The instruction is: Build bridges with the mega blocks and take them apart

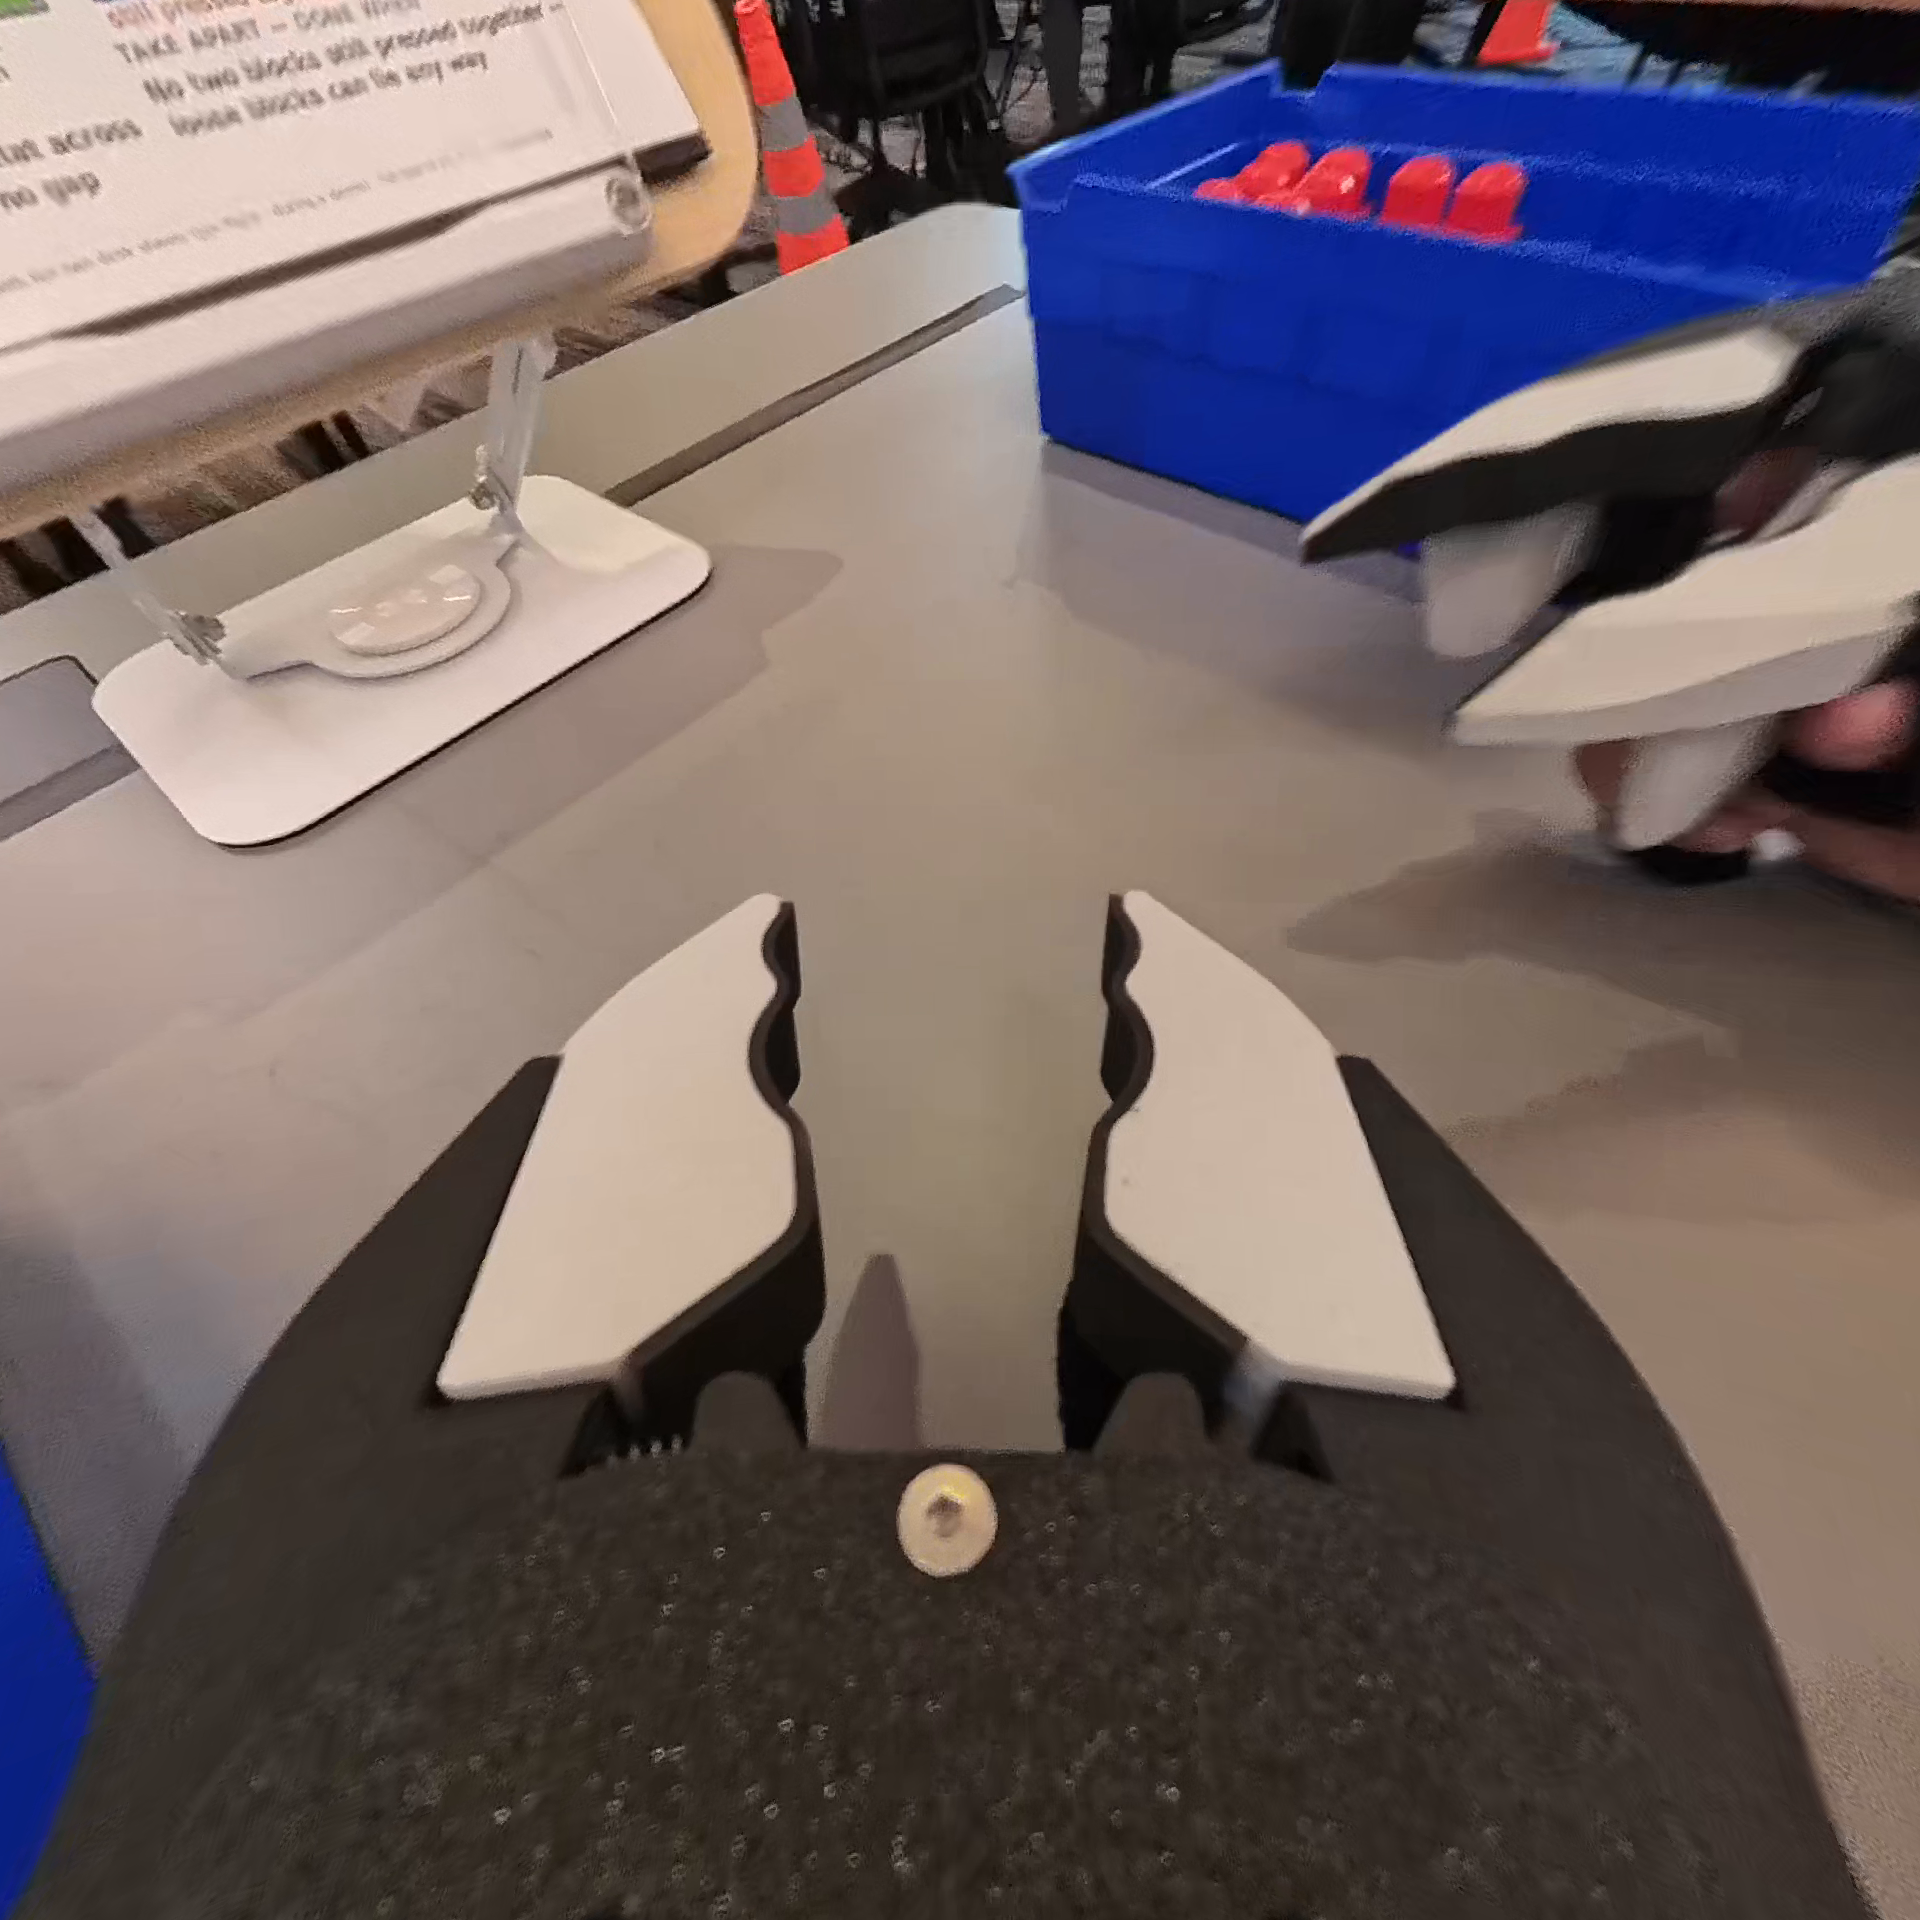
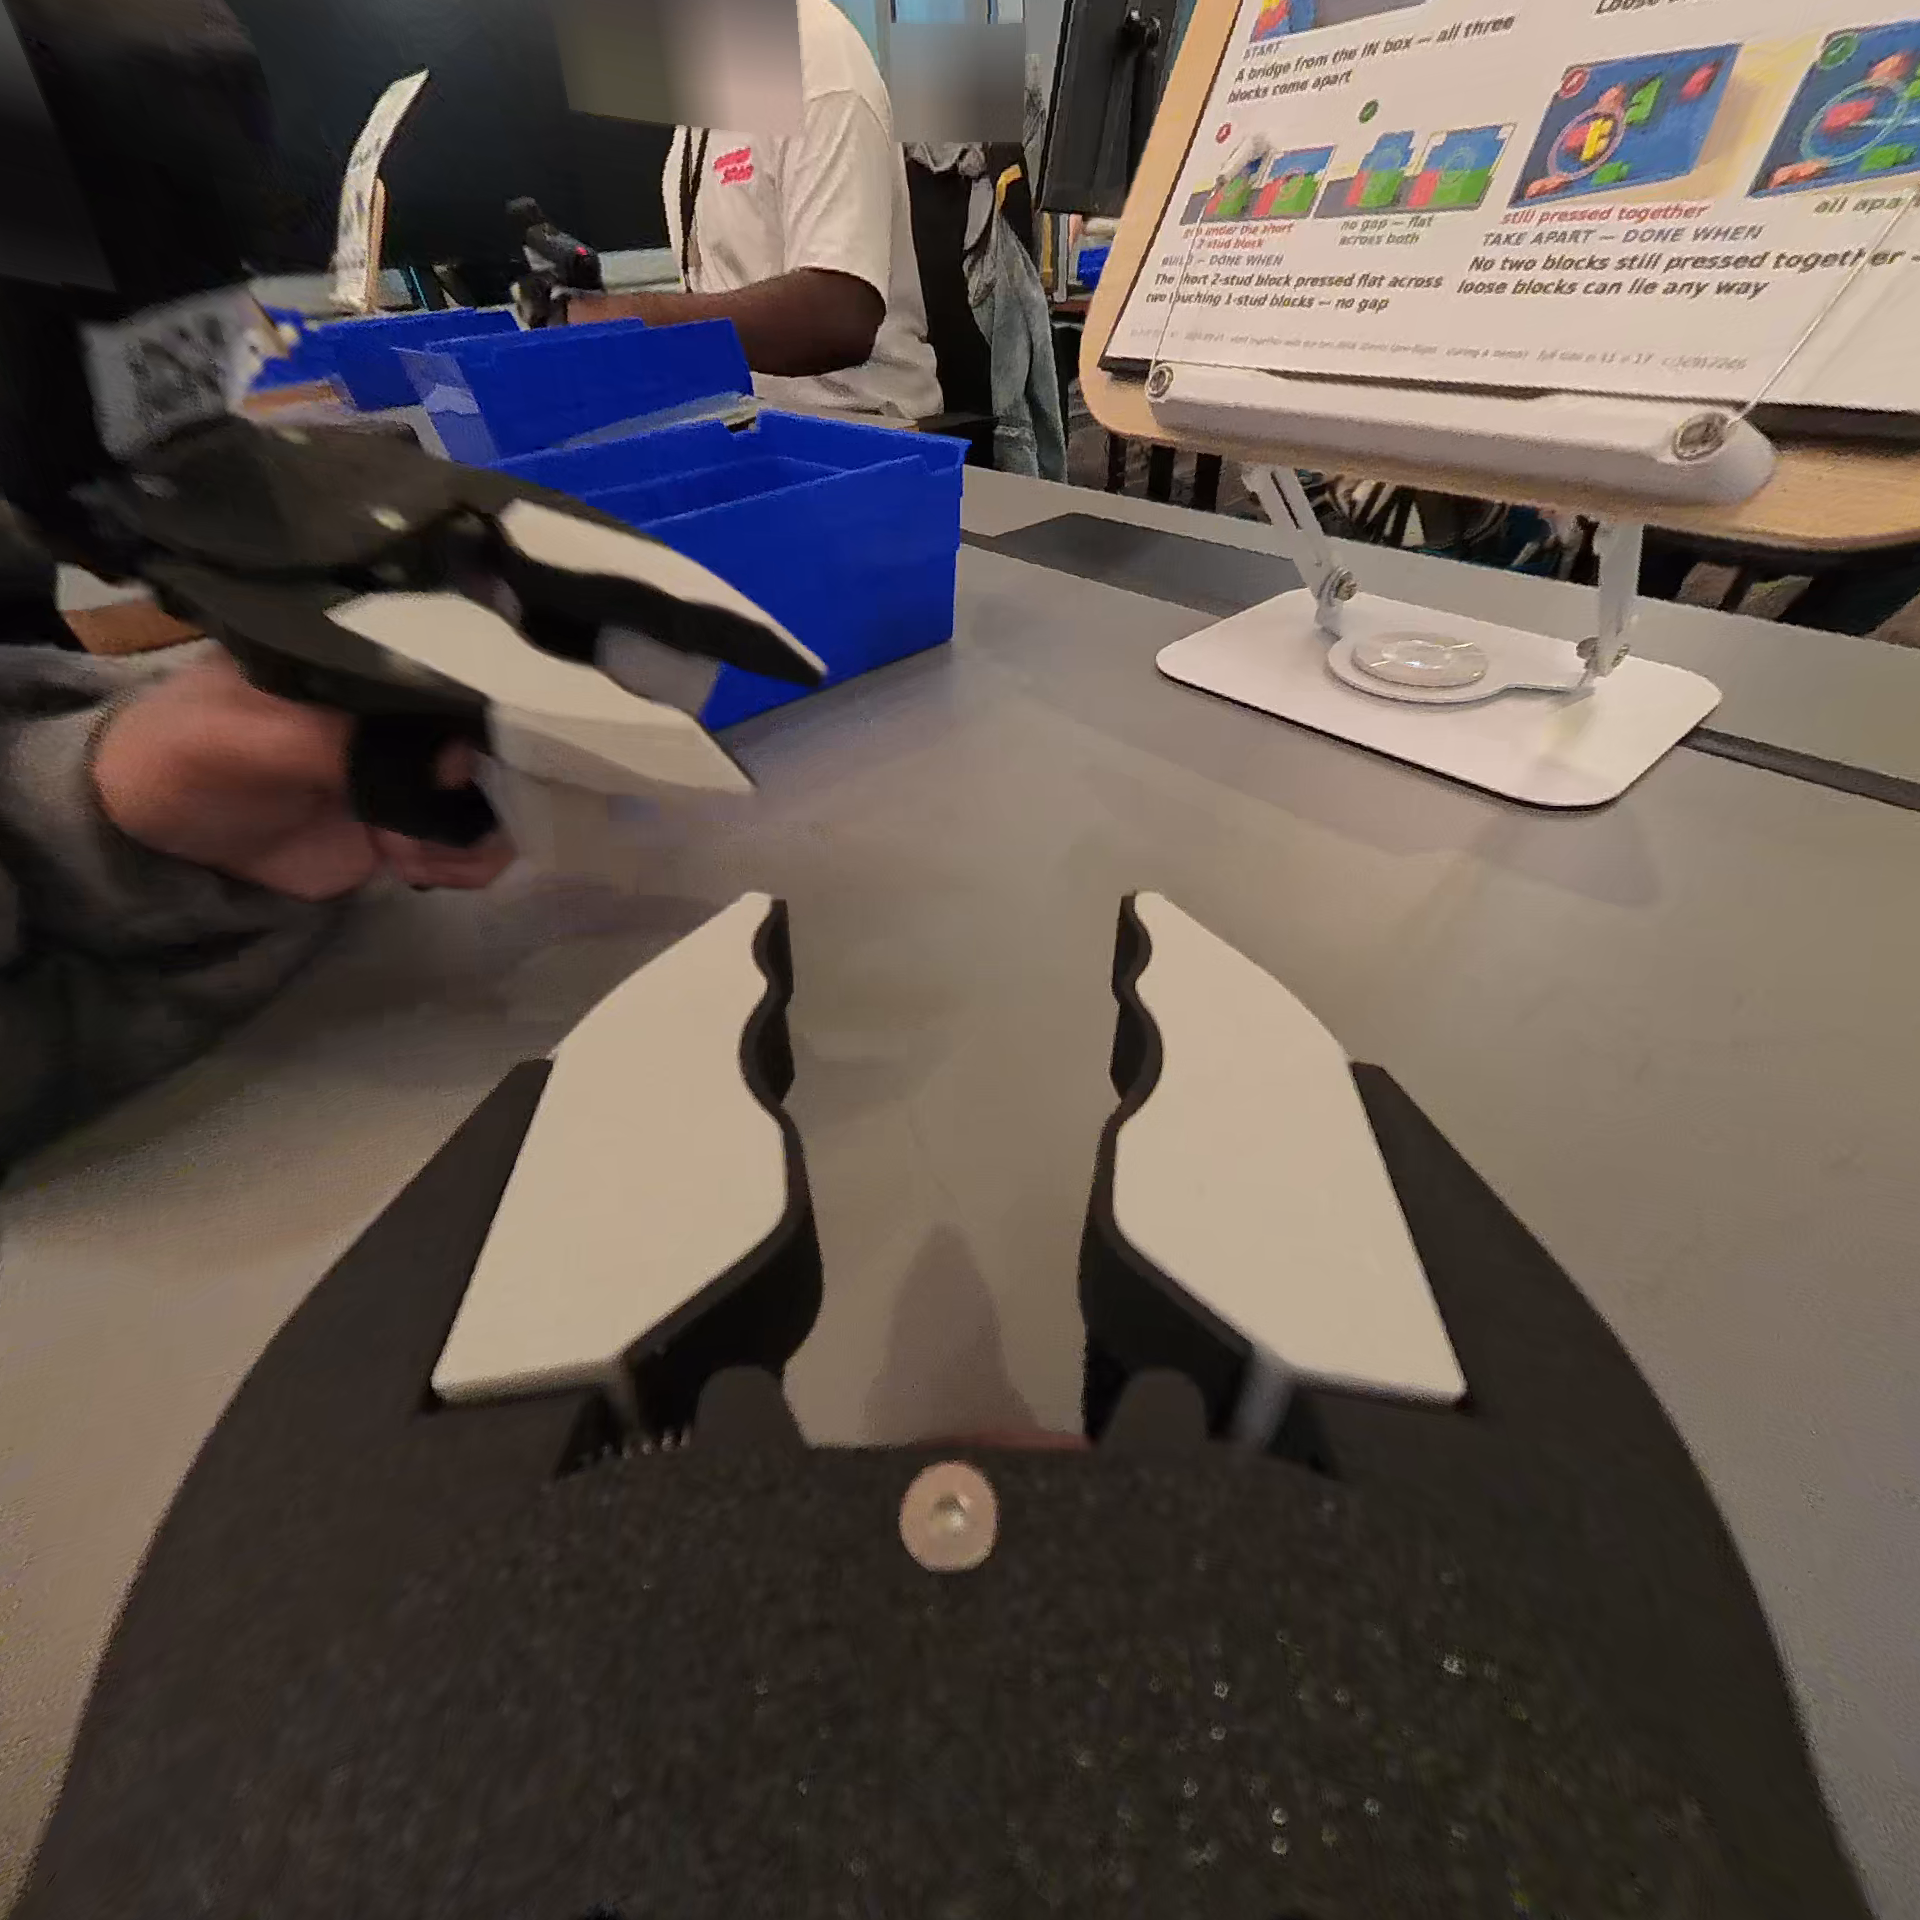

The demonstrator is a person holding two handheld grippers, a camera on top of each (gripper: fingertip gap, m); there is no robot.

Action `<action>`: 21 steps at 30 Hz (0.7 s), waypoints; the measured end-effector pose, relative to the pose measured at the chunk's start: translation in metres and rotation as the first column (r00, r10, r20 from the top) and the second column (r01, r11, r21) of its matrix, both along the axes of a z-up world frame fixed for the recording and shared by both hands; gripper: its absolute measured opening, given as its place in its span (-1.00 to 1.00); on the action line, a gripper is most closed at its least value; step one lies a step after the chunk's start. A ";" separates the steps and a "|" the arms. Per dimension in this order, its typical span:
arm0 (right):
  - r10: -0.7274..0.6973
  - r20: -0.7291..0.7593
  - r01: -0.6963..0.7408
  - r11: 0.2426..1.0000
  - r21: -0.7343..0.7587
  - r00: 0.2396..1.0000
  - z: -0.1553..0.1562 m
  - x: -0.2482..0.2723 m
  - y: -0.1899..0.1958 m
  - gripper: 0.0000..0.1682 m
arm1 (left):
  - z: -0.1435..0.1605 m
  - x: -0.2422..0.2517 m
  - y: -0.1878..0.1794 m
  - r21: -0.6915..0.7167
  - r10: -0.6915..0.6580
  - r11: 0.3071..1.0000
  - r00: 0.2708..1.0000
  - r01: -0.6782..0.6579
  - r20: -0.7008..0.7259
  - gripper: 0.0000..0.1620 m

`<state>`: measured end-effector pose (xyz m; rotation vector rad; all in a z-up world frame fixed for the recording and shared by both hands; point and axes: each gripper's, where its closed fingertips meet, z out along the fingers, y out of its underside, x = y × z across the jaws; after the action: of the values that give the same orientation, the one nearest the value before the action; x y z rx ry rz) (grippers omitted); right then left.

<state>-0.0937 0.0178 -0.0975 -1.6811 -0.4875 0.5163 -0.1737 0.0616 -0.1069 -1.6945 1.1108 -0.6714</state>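
My left gripper (image 1: 948,914) is open and empty above the bare grey table (image 1: 935,727). My right gripper (image 2: 951,914) is open and empty too, over the same table (image 2: 1143,883). Several red mega blocks (image 1: 1382,192) lie in a blue bin (image 1: 1299,343) at the far right of the left wrist view. The right gripper (image 1: 1382,634) shows blurred at the right of that view, in front of the bin. The left gripper (image 2: 774,717) shows blurred at the left of the right wrist view, in front of another blue bin (image 2: 831,561), whose inside shows no blocks.
A white stand (image 1: 416,665) holds an instruction sheet (image 1: 312,156) at the far side of the table; it also shows in the right wrist view (image 2: 1455,686). An orange cone (image 1: 790,156) stands on the floor beyond. People stand at another table (image 2: 800,229) behind.
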 end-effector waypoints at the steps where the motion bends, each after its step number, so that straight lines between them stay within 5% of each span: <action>1: 0.008 -0.032 -0.008 1.000 -0.010 0.999 -0.001 0.000 -0.001 -0.30 | 0.013 -0.004 -0.010 -0.019 -0.020 1.000 1.000 0.020 0.010 -0.30; 4: 0.043 -0.113 -0.046 0.999 -0.025 0.993 0.002 -0.001 -0.004 -0.30 | 0.059 -0.043 -0.030 0.016 -0.054 0.998 0.998 0.055 -0.038 -0.20; 8: 0.065 -0.139 -0.071 0.997 -0.039 0.988 0.001 -0.003 -0.005 -0.30 | 0.084 -0.139 0.014 0.172 0.086 0.985 0.935 -0.027 -0.345 -0.30; 11: 0.087 -0.149 -0.094 0.995 -0.040 0.985 0.002 -0.006 -0.007 -0.30 | 0.053 -0.202 0.071 0.100 0.093 0.994 0.766 -0.037 -0.636 -0.20; 15: 0.109 -0.145 -0.119 0.991 -0.059 0.983 -0.002 -0.011 -0.007 -0.31 | -0.002 -0.252 0.140 -0.011 0.028 0.998 0.557 -0.066 -0.830 -0.14; 17: 0.113 -0.141 -0.124 0.990 -0.066 0.983 -0.003 -0.012 -0.007 -0.31 | -0.024 -0.261 0.163 -0.068 -0.027 0.996 0.529 -0.058 -0.848 -0.26; 21: 0.114 -0.150 -0.126 0.989 -0.074 0.982 -0.004 -0.011 -0.008 -0.32 | -0.058 -0.272 0.184 -0.205 -0.129 0.974 0.501 -0.099 -0.856 -0.14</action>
<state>-0.1045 0.0101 -0.1017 -1.6853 -0.4681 0.7513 -0.4457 0.2453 -0.1652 -2.3165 1.7891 0.1604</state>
